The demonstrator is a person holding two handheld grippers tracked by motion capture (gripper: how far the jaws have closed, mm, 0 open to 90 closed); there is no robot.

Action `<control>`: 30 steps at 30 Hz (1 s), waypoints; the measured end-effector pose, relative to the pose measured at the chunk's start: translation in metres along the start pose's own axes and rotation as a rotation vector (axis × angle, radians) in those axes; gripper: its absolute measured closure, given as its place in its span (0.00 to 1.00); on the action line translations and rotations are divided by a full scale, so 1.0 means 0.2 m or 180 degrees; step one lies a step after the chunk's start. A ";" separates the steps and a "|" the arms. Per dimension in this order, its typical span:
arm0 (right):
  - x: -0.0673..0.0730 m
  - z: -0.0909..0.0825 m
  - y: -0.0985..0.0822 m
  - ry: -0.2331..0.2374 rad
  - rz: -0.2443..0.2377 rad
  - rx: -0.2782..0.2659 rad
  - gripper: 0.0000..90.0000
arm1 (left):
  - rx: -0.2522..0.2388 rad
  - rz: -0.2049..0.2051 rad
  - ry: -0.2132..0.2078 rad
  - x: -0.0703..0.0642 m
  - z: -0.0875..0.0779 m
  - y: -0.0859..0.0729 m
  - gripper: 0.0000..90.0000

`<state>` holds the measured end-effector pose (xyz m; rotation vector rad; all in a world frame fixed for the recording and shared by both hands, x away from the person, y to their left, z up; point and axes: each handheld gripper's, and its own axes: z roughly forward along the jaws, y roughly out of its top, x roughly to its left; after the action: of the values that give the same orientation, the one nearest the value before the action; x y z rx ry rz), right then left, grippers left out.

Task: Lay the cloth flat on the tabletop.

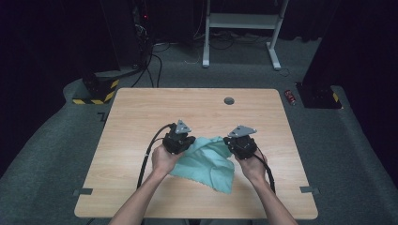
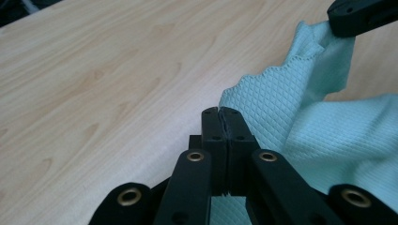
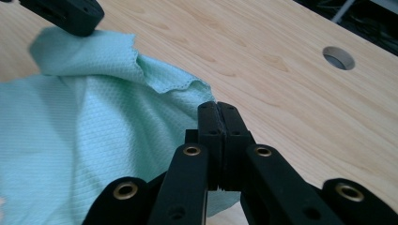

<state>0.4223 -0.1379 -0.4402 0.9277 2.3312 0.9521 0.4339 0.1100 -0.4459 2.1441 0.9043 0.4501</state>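
A mint-green waffle-weave cloth (image 1: 212, 161) lies on the wooden table (image 1: 141, 117), its far edge lifted between my two grippers. My left gripper (image 1: 184, 140) is shut on the cloth's far left corner; in the left gripper view the jaws (image 2: 220, 112) pinch the cloth (image 2: 300, 126) edge. My right gripper (image 1: 238, 143) is shut on the far right corner, and the right gripper view shows its jaws (image 3: 217, 108) closed on the cloth (image 3: 84, 122) hem. Each gripper view also catches the other gripper's tip holding the opposite corner. The cloth's near part drapes down onto the table.
A round cable hole (image 1: 229, 101) sits near the table's far edge, also visible in the right gripper view (image 3: 338, 58). A white desk frame (image 1: 241, 28), a yellow-black block (image 1: 96, 91) and cables stand on the floor beyond the table.
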 end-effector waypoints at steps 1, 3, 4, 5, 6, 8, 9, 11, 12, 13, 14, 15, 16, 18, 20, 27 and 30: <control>-0.01 0.02 0.01 -0.0030 0.0003 0.0043 0.99 | 0.0022 -0.0025 0.0013 0.01 0.02 0.00 0.99; -0.02 0.07 0.01 -0.0067 0.0020 0.0105 0.99 | 0.0068 -0.0035 0.0091 0.03 0.07 0.00 0.98; -0.02 0.10 0.01 -0.0093 0.0036 0.0153 0.99 | 0.0082 -0.0056 0.0135 0.04 0.09 -0.01 0.98; -0.03 0.14 0.00 -0.0104 0.0045 0.0213 0.99 | 0.0103 -0.0108 0.0143 0.05 0.12 -0.02 0.97; -0.03 0.17 -0.01 -0.0110 0.0069 0.0273 0.99 | 0.0125 -0.0169 0.0157 0.06 0.13 -0.02 0.94; -0.03 0.23 -0.03 -0.0141 0.0087 0.0400 0.98 | 0.0153 -0.0220 0.0169 0.07 0.16 -0.03 0.87; -0.03 0.25 -0.03 -0.0145 0.0093 0.0429 0.96 | 0.0161 -0.0211 0.0152 0.07 0.16 -0.04 0.85; -0.04 0.27 -0.04 -0.0133 0.0130 0.0430 0.86 | 0.0170 -0.0170 0.0140 0.05 0.16 -0.04 0.82; -0.04 0.26 -0.04 -0.0137 0.0151 0.0418 0.83 | 0.0195 -0.0160 0.0117 0.05 0.15 -0.05 0.79; -0.04 0.26 -0.04 -0.0144 0.0157 0.0404 0.80 | 0.0229 -0.0154 0.0099 0.04 0.15 -0.05 0.76; -0.04 0.24 -0.04 -0.0147 0.0185 0.0367 0.78 | 0.0252 -0.0127 0.0101 0.03 0.15 -0.05 0.73; -0.03 0.22 -0.04 -0.0146 0.0220 0.0317 0.77 | 0.0274 -0.0102 0.0123 0.02 0.14 -0.06 0.71; -0.03 0.19 -0.05 -0.0143 0.0256 0.0264 0.76 | 0.0310 -0.0081 0.0142 0.02 0.13 -0.07 0.69; -0.03 0.14 -0.07 -0.0126 0.0280 0.0157 0.76 | 0.0392 -0.0093 0.0197 0.02 0.13 -0.08 0.65; -0.01 0.10 -0.10 -0.0073 0.0272 0.0132 0.76 | 0.0447 -0.0160 0.0269 0.05 0.14 -0.10 0.64; 0.04 0.12 -0.23 0.0040 0.0273 0.0356 0.75 | 0.0577 -0.0275 0.0317 0.08 0.23 -0.15 0.65; 0.04 0.15 -0.25 0.0079 0.0312 0.0410 0.74 | 0.0607 -0.0267 0.0338 0.08 0.25 -0.15 0.66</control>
<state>0.4146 -0.1460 -0.4984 1.0960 2.4105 0.8637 0.4589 0.1108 -0.5016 2.2603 1.1323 0.4547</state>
